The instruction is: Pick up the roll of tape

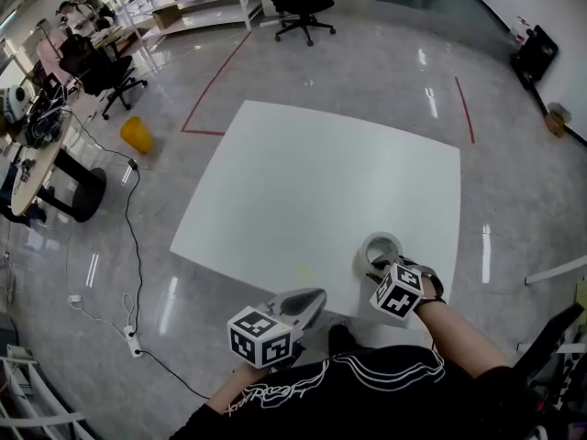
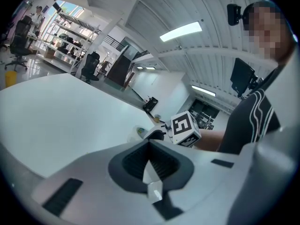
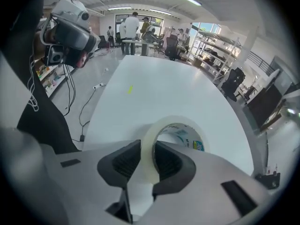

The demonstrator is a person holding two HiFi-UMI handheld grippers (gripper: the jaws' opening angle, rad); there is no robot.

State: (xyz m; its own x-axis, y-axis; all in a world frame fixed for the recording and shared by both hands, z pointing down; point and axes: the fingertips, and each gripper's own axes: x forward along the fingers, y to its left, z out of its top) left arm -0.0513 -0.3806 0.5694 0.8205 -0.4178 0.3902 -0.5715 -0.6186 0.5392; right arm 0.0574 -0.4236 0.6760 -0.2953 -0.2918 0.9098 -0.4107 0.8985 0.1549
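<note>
The roll of clear tape [image 1: 365, 248] lies flat near the front right edge of the white table [image 1: 303, 181]. My right gripper [image 1: 379, 269] points steeply down onto it. In the right gripper view the roll's near wall [image 3: 176, 121] stands between the two dark pads, one outside the ring and one inside the hole, and both touch it, so my right gripper [image 3: 147, 158] is shut on the roll. My left gripper [image 1: 312, 301] hovers at the table's front edge, left of the roll, shut and empty [image 2: 150, 165]. Its view shows the tape [image 2: 139, 132] and the right gripper's marker cube [image 2: 184, 128] ahead.
A small yellow mark [image 1: 305, 271] is on the table left of the roll. On the floor are a yellow bin [image 1: 136, 134], cables with a power strip [image 1: 131, 337] and red lines [image 1: 206, 90]. Office chairs [image 1: 303, 7] and desks stand further off, with people [image 3: 132, 25] in the distance.
</note>
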